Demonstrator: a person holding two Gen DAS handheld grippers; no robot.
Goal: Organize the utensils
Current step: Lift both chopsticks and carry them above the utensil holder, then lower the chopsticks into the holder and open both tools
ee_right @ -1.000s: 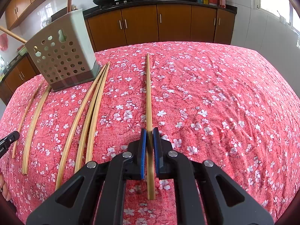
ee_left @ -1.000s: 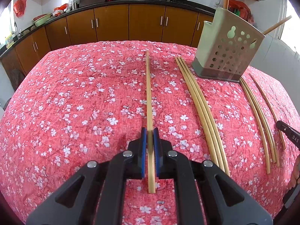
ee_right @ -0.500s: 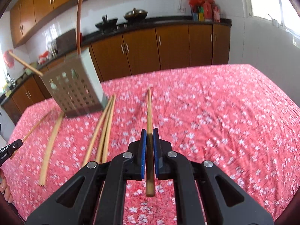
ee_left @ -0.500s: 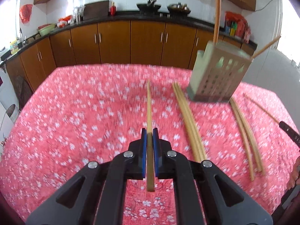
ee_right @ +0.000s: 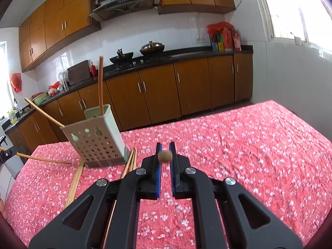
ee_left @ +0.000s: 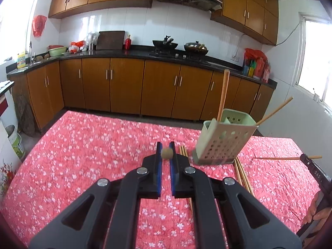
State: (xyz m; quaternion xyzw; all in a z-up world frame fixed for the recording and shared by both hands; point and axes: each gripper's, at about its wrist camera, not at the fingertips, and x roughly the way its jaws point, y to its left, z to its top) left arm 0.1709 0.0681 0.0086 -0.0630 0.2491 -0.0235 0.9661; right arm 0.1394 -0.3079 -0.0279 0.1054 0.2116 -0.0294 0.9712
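A: A kitchen with brown cabinets, and a table under a red floral cloth low in the frame.

B: And the tongs?

A: The left gripper clenches a chopstick, seen end-on at centre. The right gripper pinches another chopstick likewise.

B: Farther out?

A: The perforated holder stands right of centre in the left view, two sticks in it. Loose chopsticks lie beside its base.

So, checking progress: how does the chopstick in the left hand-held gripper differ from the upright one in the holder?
The gripped chopstick is clamped in the left hand-held gripper, seen end-on; the upright chopstick stands in the green holder. The gripped chopstick's end looks tan; the upright chopstick looks reddish-brown. Both are wooden.
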